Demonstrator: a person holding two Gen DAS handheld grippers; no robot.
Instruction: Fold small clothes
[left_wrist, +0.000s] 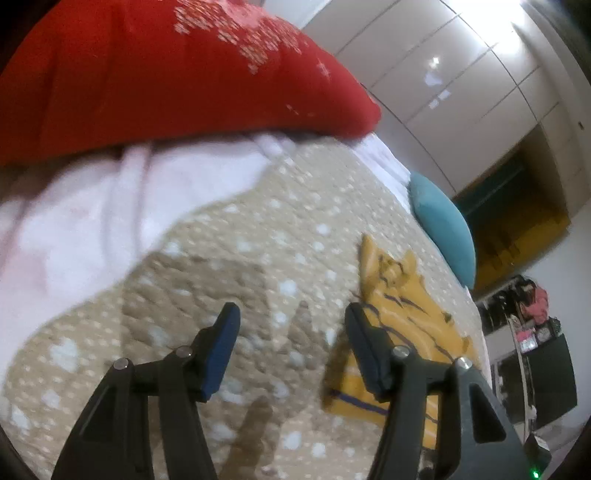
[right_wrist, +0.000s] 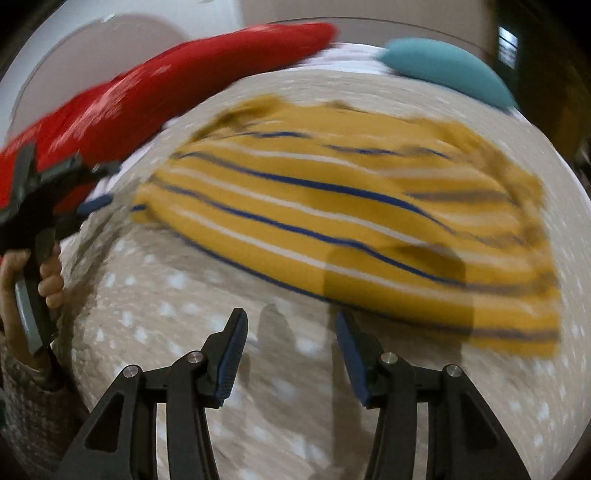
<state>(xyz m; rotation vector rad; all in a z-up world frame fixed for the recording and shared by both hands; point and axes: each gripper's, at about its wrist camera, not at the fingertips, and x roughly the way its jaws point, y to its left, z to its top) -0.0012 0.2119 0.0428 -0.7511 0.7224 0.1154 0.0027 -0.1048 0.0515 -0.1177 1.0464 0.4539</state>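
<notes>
A small yellow garment (right_wrist: 351, 221) with blue and white stripes lies spread flat on the beige dotted bedspread (right_wrist: 177, 317). My right gripper (right_wrist: 291, 325) is open and empty, just short of the garment's near edge. My left gripper (left_wrist: 291, 314) is open and empty above the bedspread, with the garment (left_wrist: 402, 317) beside and partly behind its right finger. In the right wrist view the left gripper (right_wrist: 99, 201) shows at the left, held by a hand, its tip near the garment's left end.
A red pillow (left_wrist: 166, 74) with white pattern and white bedding (left_wrist: 92, 214) lie at the bed's head. A teal pillow (left_wrist: 443, 225) sits at the far edge beyond the garment. White wardrobe doors (left_wrist: 461, 74) and dark furniture (left_wrist: 532, 369) stand past the bed.
</notes>
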